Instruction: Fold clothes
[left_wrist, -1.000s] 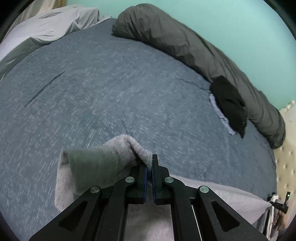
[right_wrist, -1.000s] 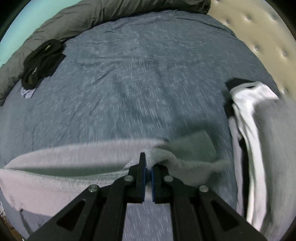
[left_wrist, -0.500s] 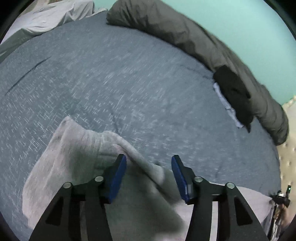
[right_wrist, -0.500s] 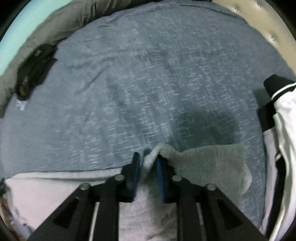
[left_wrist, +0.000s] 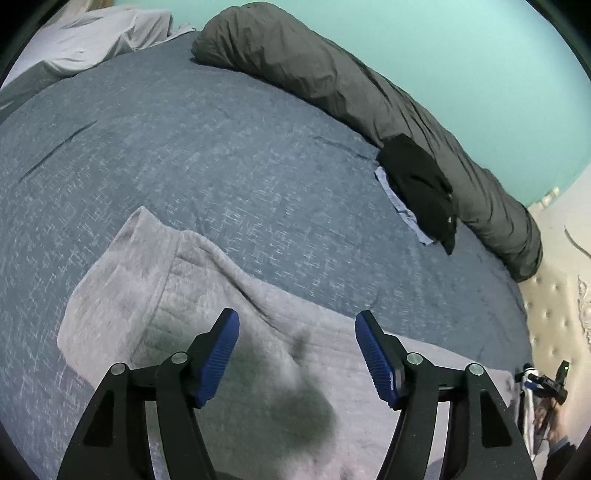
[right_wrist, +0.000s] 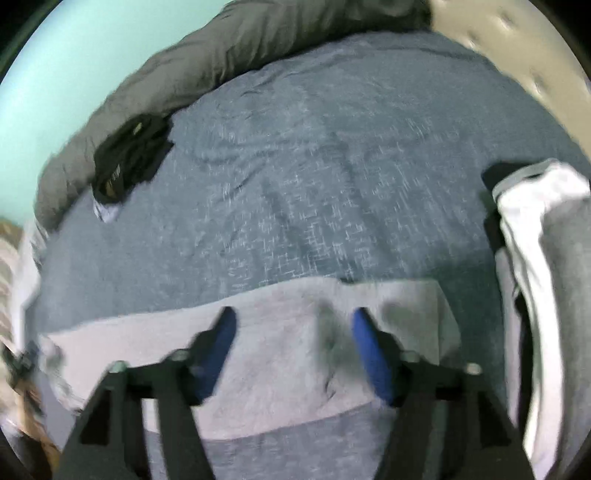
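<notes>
Left tool (left_wrist: 297, 349) spread wide, nothing btwn its blue pads (left_wrist: 218, 356); it hangs over the light grey garment (left_wrist: 155, 291), which lies flat on the blue bed (left_wrist: 184, 147) near its front edge. Right tool (right_wrist: 293, 347) also spread, empty, above the same garment's other end (right_wrist: 280, 354); this view is blurred. Only the left view shows pale sheets (left_wrist: 99, 33) at the far left corner. Only the right view shows a white and grey clothes pile (right_wrist: 543, 258) at the bed's right edge. Both show the dark grey duvet roll (left_wrist: 369, 88) along the far edge w/ black clothing (left_wrist: 421, 184) beside it.
</notes>
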